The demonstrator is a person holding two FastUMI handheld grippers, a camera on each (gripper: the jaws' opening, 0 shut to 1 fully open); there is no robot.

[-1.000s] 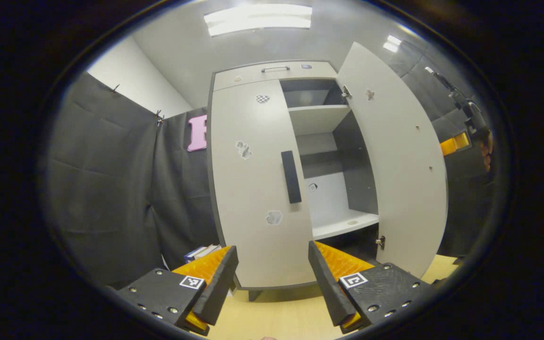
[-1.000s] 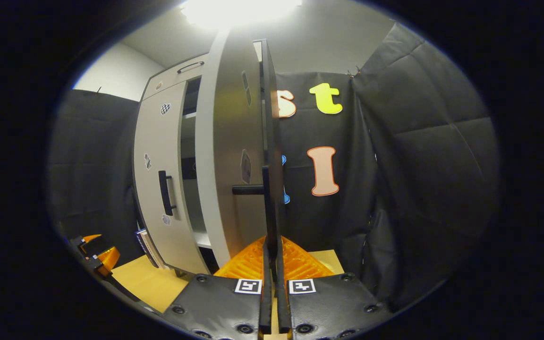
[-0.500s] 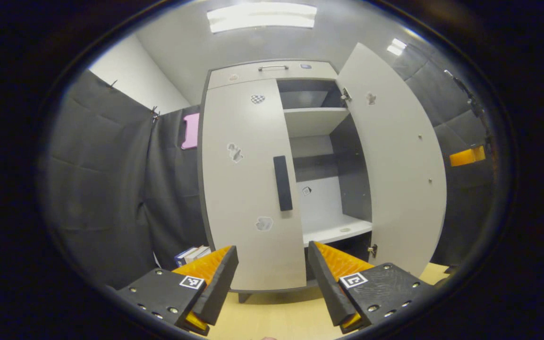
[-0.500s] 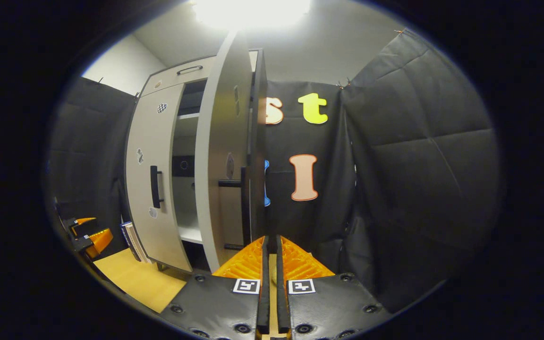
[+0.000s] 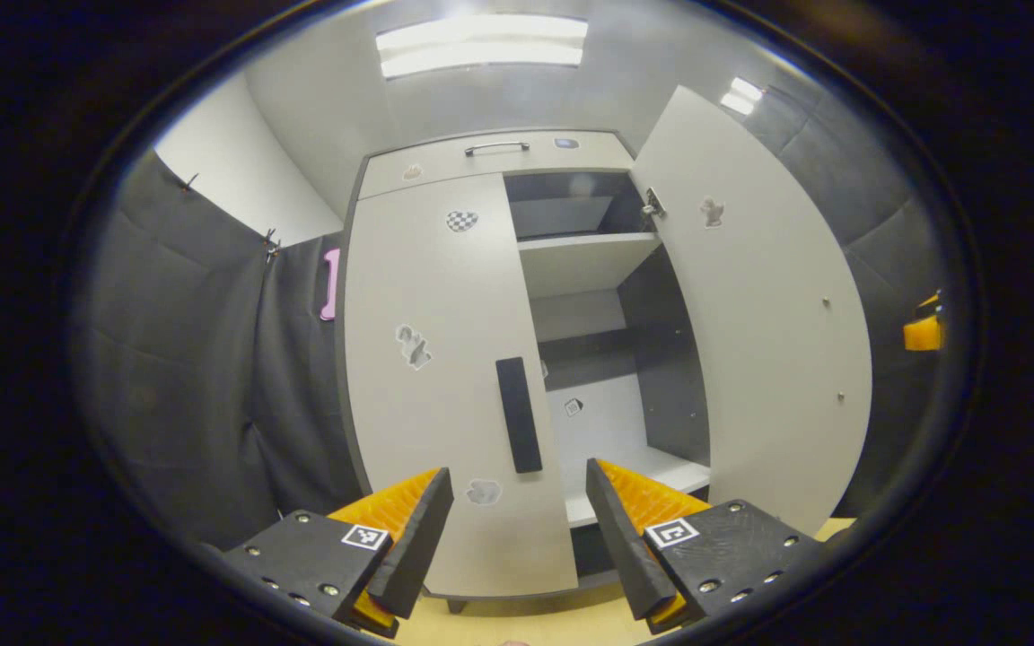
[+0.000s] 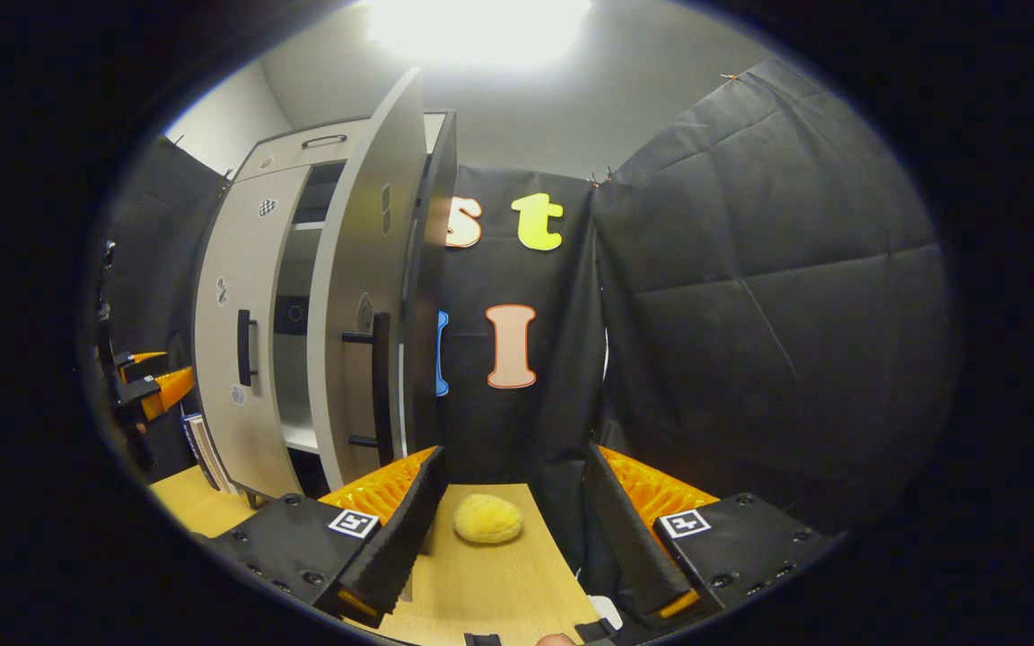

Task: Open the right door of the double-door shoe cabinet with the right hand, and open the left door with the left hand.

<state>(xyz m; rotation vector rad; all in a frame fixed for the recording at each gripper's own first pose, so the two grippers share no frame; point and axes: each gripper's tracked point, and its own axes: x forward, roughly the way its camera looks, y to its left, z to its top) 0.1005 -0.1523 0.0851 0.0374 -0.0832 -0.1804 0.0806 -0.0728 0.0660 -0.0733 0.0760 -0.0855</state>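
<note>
From the left gripper view the black cloth wall (image 5: 194, 377) hangs at the far left; next to it stands the shoe cabinet (image 5: 481, 359), its left door (image 5: 432, 359) flat and closed, small stickers scattered on its face and a dark vertical handle (image 5: 518, 414) near its inner edge; the left gripper (image 5: 517, 529) sits low before that door with its fingers spread wide and nothing between them, the handle above the gap and not touched; to the right the cabinet's inside lies open, pale shelves (image 5: 584, 260) one above another; further right the right door (image 5: 750, 314) stands swung out wide on its hinges; a drawer with a metal pull (image 5: 496, 146) runs across the top.

From the right gripper view the other gripper (image 6: 153, 386) shows at the far left edge, near the closed door; then the open right door (image 6: 364, 305) seen almost edge-on, its dark handle (image 6: 381, 381) facing this way; the right gripper (image 6: 508, 529) is held apart from that handle, fingers wide and holding nothing; between them on the wooden floor (image 6: 499, 583) lies a yellow sponge-like lump (image 6: 487, 519); black cloth closes off the right.
</note>
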